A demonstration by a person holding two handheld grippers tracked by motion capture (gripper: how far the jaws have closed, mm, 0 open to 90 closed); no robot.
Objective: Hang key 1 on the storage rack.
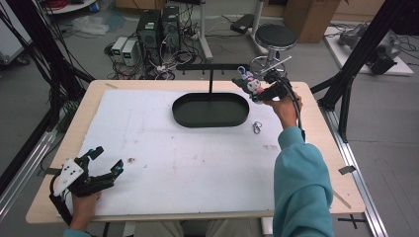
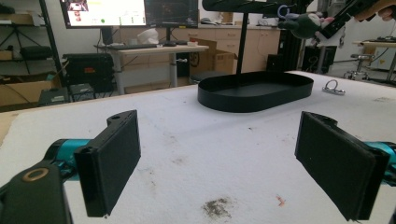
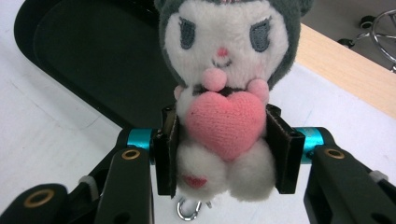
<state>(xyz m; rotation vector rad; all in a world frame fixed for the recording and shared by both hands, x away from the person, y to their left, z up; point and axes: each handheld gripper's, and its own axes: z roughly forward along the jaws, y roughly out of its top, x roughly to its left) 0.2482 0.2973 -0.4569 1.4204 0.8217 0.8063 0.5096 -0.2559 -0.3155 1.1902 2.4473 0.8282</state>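
Observation:
My right gripper is shut on a small plush doll, grey-hooded with a white face and a pink heart on its chest, and holds it in the air by the right end of the black T-shaped stand. The doll hangs over the right end of the black oval tray. In the left gripper view the doll shows a blue ring by the stand's crossbar. A metal clasp lies on the white mat right of the tray. My left gripper rests open at the front left, nothing between its pads.
The white mat covers most of the wooden table. Beyond the far edge stand computer towers, cables and a round stool. A dark smudge marks the mat in front of the left gripper.

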